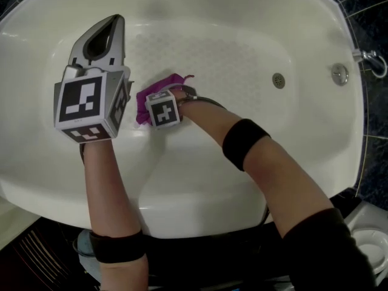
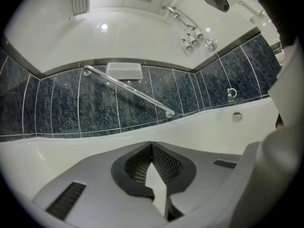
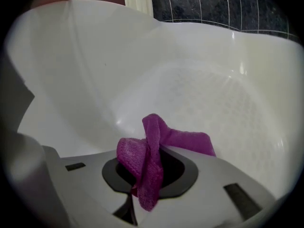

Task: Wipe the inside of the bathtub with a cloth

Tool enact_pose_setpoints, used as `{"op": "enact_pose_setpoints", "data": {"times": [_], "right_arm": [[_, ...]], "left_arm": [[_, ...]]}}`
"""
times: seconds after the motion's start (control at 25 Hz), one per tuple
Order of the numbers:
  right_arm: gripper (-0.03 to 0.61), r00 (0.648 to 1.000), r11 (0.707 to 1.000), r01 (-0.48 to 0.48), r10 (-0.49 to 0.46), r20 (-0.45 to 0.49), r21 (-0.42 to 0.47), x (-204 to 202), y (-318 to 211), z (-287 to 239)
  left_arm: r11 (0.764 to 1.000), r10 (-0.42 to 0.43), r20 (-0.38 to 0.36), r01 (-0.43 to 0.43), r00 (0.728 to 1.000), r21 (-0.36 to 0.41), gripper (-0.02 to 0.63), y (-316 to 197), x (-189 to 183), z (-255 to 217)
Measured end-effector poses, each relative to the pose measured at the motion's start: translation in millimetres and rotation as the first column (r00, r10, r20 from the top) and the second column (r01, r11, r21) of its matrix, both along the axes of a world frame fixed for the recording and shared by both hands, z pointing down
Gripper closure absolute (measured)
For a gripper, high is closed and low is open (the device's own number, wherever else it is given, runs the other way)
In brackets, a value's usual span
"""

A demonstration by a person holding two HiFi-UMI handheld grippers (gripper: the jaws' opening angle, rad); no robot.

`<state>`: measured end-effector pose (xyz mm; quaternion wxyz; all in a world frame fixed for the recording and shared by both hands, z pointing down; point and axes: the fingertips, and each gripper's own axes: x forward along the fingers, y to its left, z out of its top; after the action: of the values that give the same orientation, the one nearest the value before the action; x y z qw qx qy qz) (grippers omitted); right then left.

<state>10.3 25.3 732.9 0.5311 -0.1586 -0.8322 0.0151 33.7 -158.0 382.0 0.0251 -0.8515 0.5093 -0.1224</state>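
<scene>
Gripping purple cloth [image 3: 185, 140] in right claw [image 3: 151, 175], seemingly against near bathtub [image 1: 242, 180] wall, left of centre in head view. Left claw [image 1: 112, 20] closed, empty, upper left. Risk: bunched cloth dragging loose under scrubbing; bare tips scraping enamel.

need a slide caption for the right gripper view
Right gripper shut on a bunched magenta cloth inside the glossy white bathtub, its dimpled non-slip floor ahead.
</scene>
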Motion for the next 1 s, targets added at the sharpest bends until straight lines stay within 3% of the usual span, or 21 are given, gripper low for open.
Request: {"op": "enact_pose_setpoints", "data": {"times": [0.2, 0.28, 0.36, 0.48, 0.64, 0.72, 0.84, 1.0], "right_arm": [[0.488, 1.000, 0.999, 0.003, -0.004, -0.020, -0.039, 61, 11, -4], [0.488, 0.996, 0.994, -0.045, 0.037, -0.083, -0.097, 114, 20, -1], [0.488, 0.980, 0.989, -0.110, 0.091, -0.178, -0.098, 188, 19, 10], [0.488, 0.934, 0.977, -0.199, 0.165, -0.318, -0.079, 294, 22, 19], [0.488, 0.869, 0.954, -0.297, 0.253, -0.424, -0.038, 393, 28, 23], [0.488, 0.832, 0.938, -0.346, 0.300, -0.466, -0.014, 432, 29, 26], [0.488, 0.775, 0.938, -0.345, 0.301, -0.556, 0.026, 486, 30, 29], [0.488, 0.723, 0.944, -0.327, 0.280, -0.632, 0.045, 520, 37, 31]], "left_arm": [[0.999, -0.018, 0.036, 0.019, 0.999, -0.029, 0.614, 3, -12, 9], [0.999, -0.021, 0.035, 0.022, 0.999, -0.033, 0.614, 4, -13, 7], [0.999, -0.022, 0.017, 0.023, 1.000, -0.022, 0.614, 1, -8, 3], [1.000, -0.015, -0.002, 0.015, 1.000, 0.000, 0.614, 0, -2, -4], [1.000, -0.008, 0.011, 0.008, 1.000, -0.004, 0.614, 3, -1, -1], [1.000, -0.016, 0.014, 0.016, 1.000, -0.005, 0.614, 3, -1, 2], [1.000, -0.031, 0.007, 0.032, 0.999, -0.002, 0.614, 2, -3, 2], [0.998, -0.058, -0.004, 0.058, 0.998, -0.005, 0.614, 0, -11, 2]]}}
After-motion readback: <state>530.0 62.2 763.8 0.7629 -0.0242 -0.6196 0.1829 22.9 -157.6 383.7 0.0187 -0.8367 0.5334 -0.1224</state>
